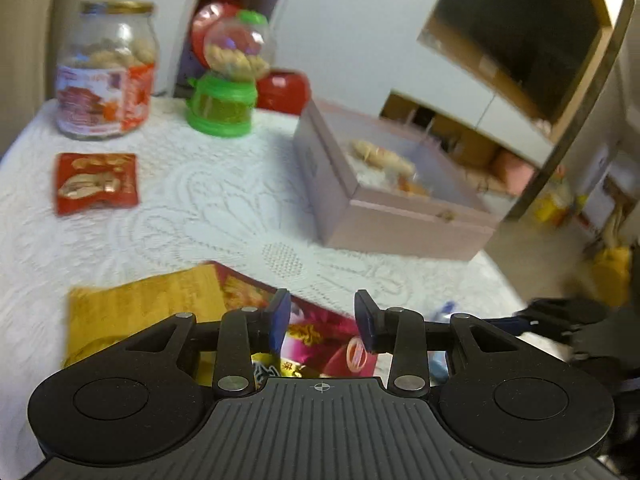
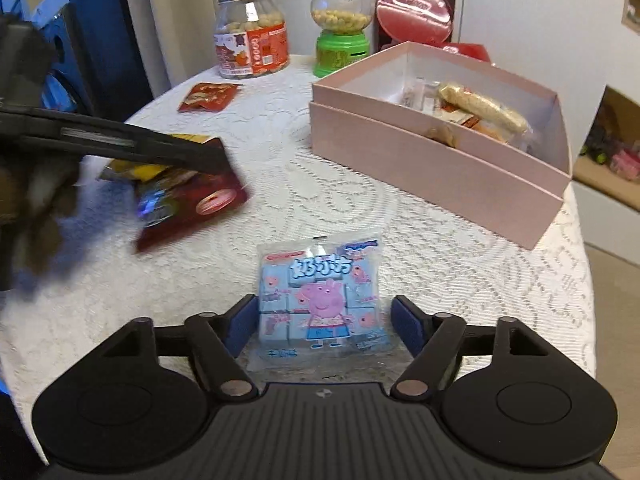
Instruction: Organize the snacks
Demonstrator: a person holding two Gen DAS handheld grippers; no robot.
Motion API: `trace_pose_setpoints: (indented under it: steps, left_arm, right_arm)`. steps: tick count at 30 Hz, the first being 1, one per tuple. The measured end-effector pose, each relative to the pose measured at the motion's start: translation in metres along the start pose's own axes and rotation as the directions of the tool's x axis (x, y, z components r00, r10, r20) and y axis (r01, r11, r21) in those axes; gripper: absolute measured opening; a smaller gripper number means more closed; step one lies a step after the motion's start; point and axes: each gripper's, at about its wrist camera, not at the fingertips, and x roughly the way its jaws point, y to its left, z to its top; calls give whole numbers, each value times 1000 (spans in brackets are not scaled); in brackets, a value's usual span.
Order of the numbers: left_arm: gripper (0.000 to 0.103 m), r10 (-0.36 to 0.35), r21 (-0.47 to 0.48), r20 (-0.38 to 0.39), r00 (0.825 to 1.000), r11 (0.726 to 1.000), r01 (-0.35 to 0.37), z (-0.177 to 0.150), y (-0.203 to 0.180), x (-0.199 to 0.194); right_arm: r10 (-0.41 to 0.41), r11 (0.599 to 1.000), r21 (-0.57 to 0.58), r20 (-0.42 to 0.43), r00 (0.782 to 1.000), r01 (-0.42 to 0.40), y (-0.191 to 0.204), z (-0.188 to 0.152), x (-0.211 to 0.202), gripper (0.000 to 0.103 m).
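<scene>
My left gripper (image 1: 322, 320) is open above a dark red snack packet (image 1: 320, 340) that lies beside a yellow packet (image 1: 140, 312). In the right wrist view the left gripper (image 2: 208, 160) hovers over that red packet (image 2: 192, 204). My right gripper (image 2: 324, 320) is open, its jaws on either side of a blue Peppa Pig packet (image 2: 320, 300) lying flat on the tablecloth. A pink open box (image 2: 440, 168) with several snacks inside stands at the right; it also shows in the left wrist view (image 1: 384, 216).
A small red nut packet (image 1: 96, 182) lies at the left. A glass jar of biscuits (image 1: 106, 70), a green gumball dispenser (image 1: 228, 80) and a red round tin (image 2: 414, 12) stand at the back. The table edge (image 2: 580, 280) falls away at the right.
</scene>
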Motion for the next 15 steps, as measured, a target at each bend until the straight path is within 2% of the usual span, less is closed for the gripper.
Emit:
trace_pose_setpoints:
  steps: [2, 5, 8, 10, 12, 13, 15]
  left_arm:
    - [40, 59, -16, 91, 994, 998, -58, -2, 5, -28]
    - [40, 186, -85, 198, 962, 981, -173, -1, 27, -62]
    - [40, 277, -202, 169, 946, 949, -241, -3, 62, -70]
    - [40, 309, -260, 143, 940, 929, -265, -7, 82, -66]
    - [40, 313, -312, 93, 945, 911, -271, -13, 94, -58]
    - [40, 287, -326, 63, 956, 911, -252, -17, 95, -54]
    - [40, 203, -315, 54, 978, 932, -176, -21, 90, -54]
  right_arm:
    - [-44, 999, -8, 11, 999, 44, 2, -4, 3, 85]
    - [-38, 999, 25, 39, 999, 37, -5, -9, 5, 89]
    - [-50, 998, 32, 71, 996, 47, -4, -15, 5, 91]
    - [-64, 997, 38, 98, 993, 61, -2, -19, 5, 92]
    - [-70, 997, 42, 95, 993, 66, -1, -20, 4, 93]
    - [-63, 997, 45, 85, 994, 60, -1, -18, 4, 93]
    - [-49, 998, 36, 73, 996, 46, -2, -16, 2, 92]
